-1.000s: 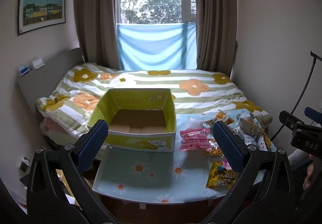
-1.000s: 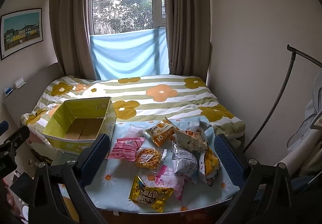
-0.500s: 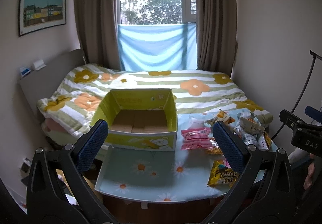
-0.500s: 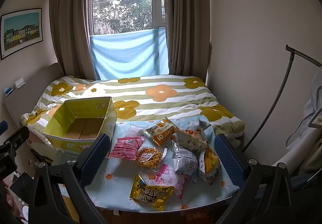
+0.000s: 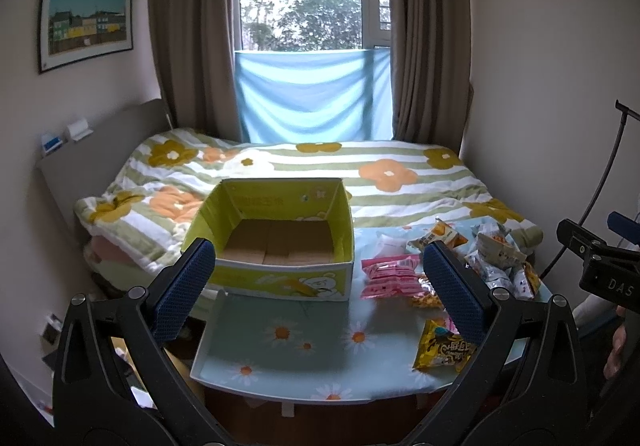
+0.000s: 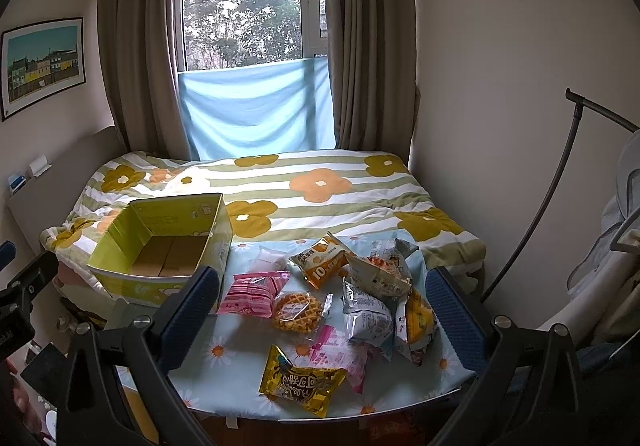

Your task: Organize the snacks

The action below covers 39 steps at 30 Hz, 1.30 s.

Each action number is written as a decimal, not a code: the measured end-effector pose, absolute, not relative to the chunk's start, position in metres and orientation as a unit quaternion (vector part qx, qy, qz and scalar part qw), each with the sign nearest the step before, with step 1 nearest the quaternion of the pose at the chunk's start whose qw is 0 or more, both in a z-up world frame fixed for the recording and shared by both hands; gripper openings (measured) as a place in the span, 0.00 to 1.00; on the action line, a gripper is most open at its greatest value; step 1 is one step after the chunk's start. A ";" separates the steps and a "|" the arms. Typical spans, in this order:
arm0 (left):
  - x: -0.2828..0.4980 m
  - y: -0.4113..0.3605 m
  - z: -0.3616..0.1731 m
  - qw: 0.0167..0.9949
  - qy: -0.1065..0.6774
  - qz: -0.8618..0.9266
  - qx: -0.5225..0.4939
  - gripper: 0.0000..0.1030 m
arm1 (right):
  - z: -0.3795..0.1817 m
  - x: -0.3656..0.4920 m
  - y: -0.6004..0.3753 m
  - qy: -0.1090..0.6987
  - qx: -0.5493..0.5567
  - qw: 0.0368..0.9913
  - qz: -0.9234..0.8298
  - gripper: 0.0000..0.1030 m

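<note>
Left wrist view: the left gripper (image 5: 318,288) gapes wide, holding nothing; the yellow cardboard box (image 5: 276,242) sits ahead between its fingers.

Right wrist view: the right gripper (image 6: 320,316) is wide open too (also unladen), the waffle packet (image 6: 298,311) and yellow snack bag (image 6: 300,380) lying between its fingers, box beyond the left one.

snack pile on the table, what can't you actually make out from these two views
- Left wrist view: the waffle pack is mostly hidden behind the left gripper, whose right finger covers it.
- Right wrist view: packets under the silver bag are overlapped; count unclear.
- Yellow packet: print too small to read.
- Yellow box: near inside corner hidden by its front wall.
</note>
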<state>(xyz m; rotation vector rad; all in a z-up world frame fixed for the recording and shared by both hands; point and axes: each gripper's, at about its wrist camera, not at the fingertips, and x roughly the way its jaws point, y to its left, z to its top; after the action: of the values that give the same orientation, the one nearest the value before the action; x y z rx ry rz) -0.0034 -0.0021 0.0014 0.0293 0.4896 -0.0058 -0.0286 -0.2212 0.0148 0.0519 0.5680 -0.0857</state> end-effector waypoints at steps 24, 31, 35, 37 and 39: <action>0.005 -0.015 -0.007 0.962 0.273 -0.017 0.009 1.00 | 0.009 -0.038 -0.237 0.287 0.027 0.956 -0.057 1.00; 0.028 -0.059 -0.042 0.938 0.341 -0.066 0.006 1.00 | -0.012 -0.030 -0.284 0.331 0.033 0.941 -0.054 1.00; 0.039 -0.092 -0.076 0.916 0.389 -0.094 0.002 1.00 | -0.031 -0.020 -0.313 0.361 0.037 0.931 -0.039 1.00; 0.042 -0.110 -0.095 0.906 0.411 -0.102 0.009 1.00 | -0.041 -0.016 -0.325 0.372 0.039 0.927 -0.035 1.00; 0.043 -0.128 -0.116 0.895 0.430 -0.118 0.015 1.00 | -0.055 -0.010 -0.337 0.383 0.039 0.922 -0.032 1.00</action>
<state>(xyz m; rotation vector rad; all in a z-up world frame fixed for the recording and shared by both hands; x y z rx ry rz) 0.0434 -0.1275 -0.1158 0.0315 0.8908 -0.2454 -0.0104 -0.3366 -0.0551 0.0811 0.7870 -0.0665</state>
